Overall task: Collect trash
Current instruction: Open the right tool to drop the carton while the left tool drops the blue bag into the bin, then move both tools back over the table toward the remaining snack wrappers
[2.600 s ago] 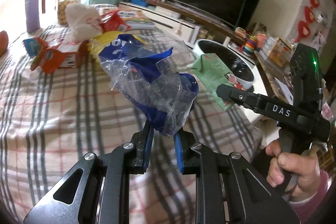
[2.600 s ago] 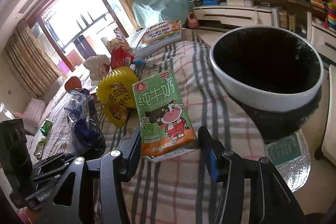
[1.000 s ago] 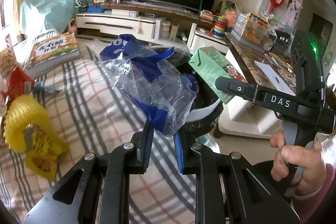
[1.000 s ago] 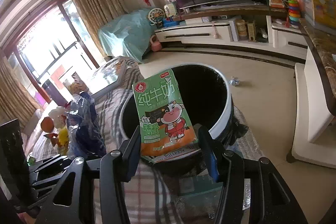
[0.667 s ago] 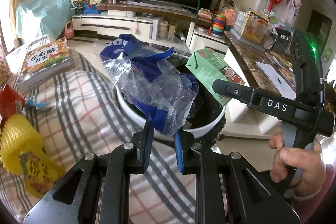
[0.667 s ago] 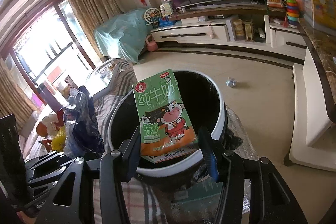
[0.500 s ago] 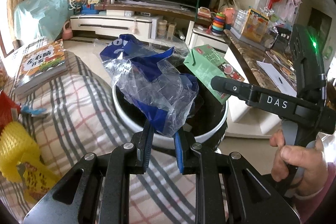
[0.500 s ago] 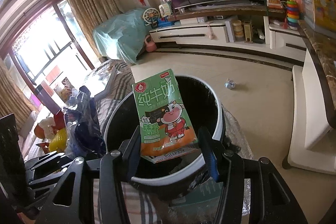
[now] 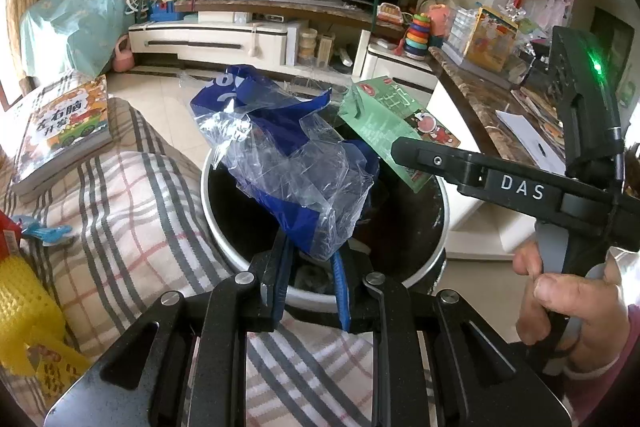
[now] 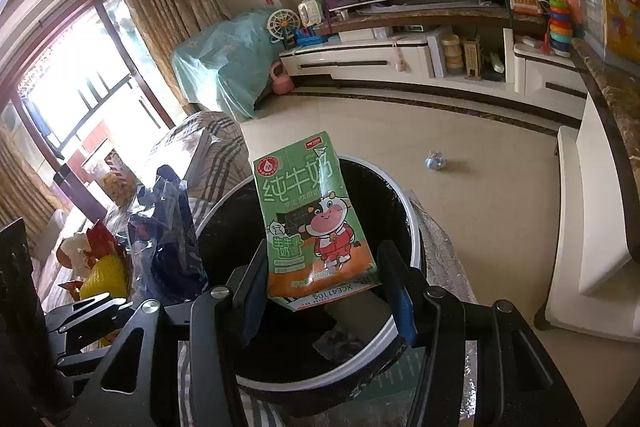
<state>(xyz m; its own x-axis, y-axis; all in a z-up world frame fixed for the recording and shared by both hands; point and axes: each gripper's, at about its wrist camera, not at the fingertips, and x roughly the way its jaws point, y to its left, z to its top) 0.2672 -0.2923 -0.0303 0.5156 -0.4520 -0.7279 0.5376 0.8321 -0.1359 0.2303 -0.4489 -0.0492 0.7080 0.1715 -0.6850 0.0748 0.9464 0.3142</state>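
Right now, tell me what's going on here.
A person is collecting trash with a gripper in each hand. The left gripper is shut on a blue plastic bag; the right gripper is shut on a green milk carton. Both are held over the black-lined trash bin, neither released.

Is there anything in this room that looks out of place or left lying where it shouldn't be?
Yes. A small crumpled wad lies alone on the pale floor tiles, well away from the trash bin; it looks like litter, though it is too small to identify. Yellow netted packaging and other wrappers are also strewn on the plaid cloth.
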